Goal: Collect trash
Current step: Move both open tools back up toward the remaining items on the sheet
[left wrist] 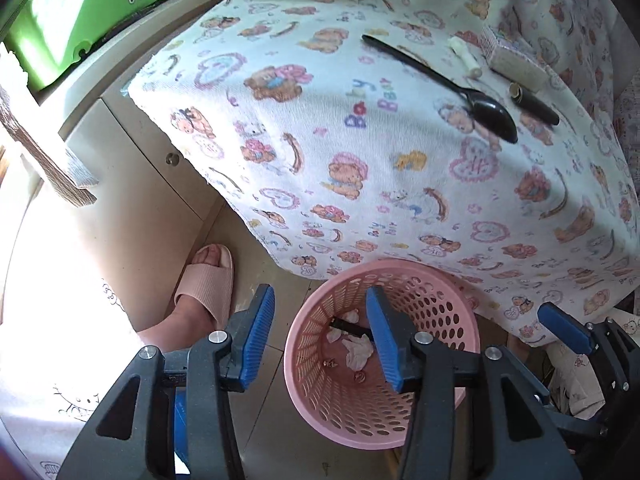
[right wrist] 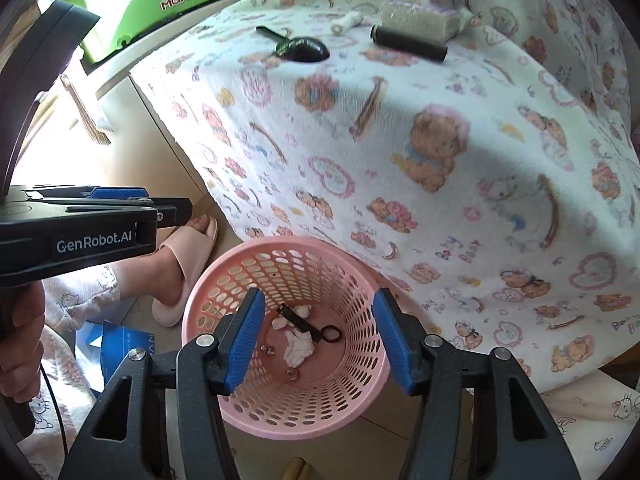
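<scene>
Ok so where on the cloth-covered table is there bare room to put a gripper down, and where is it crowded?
Free: the wide stretch of tablecloth between the black spoon and the near edge above the pink basket. Crowded: the far end, where spoon, black tube, white roll and sponge-like block lie close together.

Basket (right wrist: 224, 292) on floor before draped table (right wrist: 400, 152); spoon (right wrist: 304, 50), tube (right wrist: 408, 43) on top.

A perforated pink plastic basket (right wrist: 240, 280) holds what looks like crumpled paper (right wrist: 298, 346); printed cloth (left wrist: 360, 160) looks soft, matt.
</scene>
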### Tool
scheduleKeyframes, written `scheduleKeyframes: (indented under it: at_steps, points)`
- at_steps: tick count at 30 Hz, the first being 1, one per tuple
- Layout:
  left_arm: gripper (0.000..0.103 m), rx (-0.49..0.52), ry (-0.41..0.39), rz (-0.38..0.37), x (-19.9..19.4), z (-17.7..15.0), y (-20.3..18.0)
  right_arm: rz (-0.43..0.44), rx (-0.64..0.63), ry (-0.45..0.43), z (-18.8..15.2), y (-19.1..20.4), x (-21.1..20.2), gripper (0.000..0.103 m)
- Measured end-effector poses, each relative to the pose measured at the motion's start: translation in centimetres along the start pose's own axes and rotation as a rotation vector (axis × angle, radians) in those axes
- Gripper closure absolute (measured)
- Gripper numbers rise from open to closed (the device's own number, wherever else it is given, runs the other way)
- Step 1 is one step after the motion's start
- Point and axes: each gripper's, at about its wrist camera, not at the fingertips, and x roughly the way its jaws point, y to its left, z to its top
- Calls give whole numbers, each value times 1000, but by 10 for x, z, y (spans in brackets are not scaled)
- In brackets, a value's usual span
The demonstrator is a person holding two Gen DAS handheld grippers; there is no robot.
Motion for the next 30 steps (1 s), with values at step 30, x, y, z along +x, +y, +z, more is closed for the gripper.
scheduleKeyframes:
  at_steps: [30]
  points:
    - [23, 103, -523, 94, -135, 74, -30, -117, 106, -296, 61, -70, -95, 51]
